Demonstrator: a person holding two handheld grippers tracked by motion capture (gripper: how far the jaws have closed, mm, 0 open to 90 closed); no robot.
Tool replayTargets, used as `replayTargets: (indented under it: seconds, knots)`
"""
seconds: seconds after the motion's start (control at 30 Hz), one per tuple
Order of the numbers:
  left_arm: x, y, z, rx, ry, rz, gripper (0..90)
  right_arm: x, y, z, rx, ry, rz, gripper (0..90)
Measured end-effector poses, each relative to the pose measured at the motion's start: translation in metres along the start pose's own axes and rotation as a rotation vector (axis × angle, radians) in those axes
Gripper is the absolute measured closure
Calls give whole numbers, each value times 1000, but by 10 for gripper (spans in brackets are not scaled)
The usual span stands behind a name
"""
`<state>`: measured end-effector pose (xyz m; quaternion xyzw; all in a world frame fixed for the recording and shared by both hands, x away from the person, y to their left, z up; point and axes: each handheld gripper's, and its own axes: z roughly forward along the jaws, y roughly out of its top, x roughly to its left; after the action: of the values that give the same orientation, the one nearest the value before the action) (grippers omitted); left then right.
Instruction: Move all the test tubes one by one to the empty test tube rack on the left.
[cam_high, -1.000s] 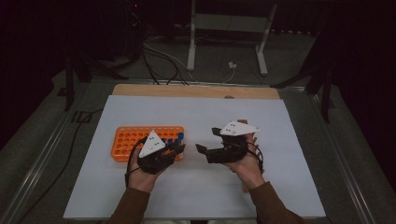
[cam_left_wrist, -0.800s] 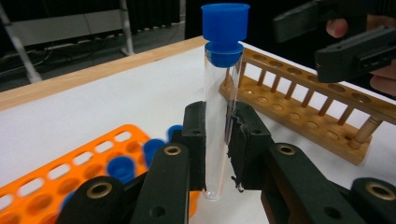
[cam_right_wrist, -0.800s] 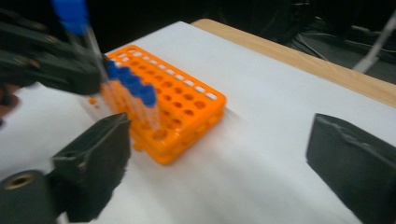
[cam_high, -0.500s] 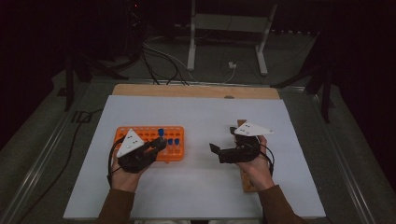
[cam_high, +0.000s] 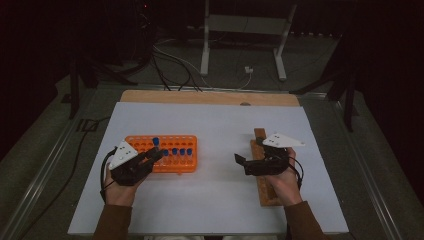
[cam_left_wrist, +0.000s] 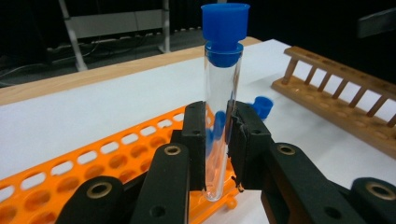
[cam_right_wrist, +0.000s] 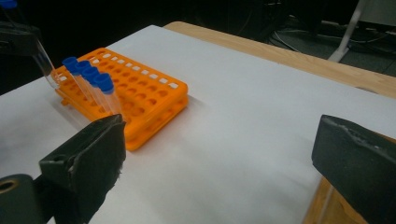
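Clear glass test tube (cam_left_wrist: 222, 126), blue-capped and upright, is pinched by the left hand-held gripper (cam_left_wrist: 218, 135) just above the orange rack (cam_high: 172, 152); the right hand-held gripper (cam_high: 245, 164), spread empty, is held well apart over the desk (cam_high: 215, 125).

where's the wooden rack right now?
In the high view the wooden rack lies on the white sheet's right side, under the right hand, well right of the orange rack.

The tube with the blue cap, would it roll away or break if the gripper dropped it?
Probably. The tube is round and smooth, so it could roll. It looks thin and clear, maybe breakable. The left gripper pinches it low, so it might tilt.
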<state>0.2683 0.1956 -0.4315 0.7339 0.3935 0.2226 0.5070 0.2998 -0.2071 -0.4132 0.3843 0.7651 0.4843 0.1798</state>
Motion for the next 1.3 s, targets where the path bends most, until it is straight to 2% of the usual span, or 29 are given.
replayTargets:
  seconds: [0.23,0.57,1.03,1.3]
  knots:
    - [8,-6,0,4,36,-6,781,-8,-4,-7,2,-22,7,29]
    - [12,-15,7,5,69,17,781,-12,-9,-12,-3,-28,19,29]
    - [9,-22,28,10,48,33,781,-13,-10,-13,-11,-26,25,29]
    - [10,-27,34,31,56,35,780,-13,-11,-14,-14,-25,30,29]
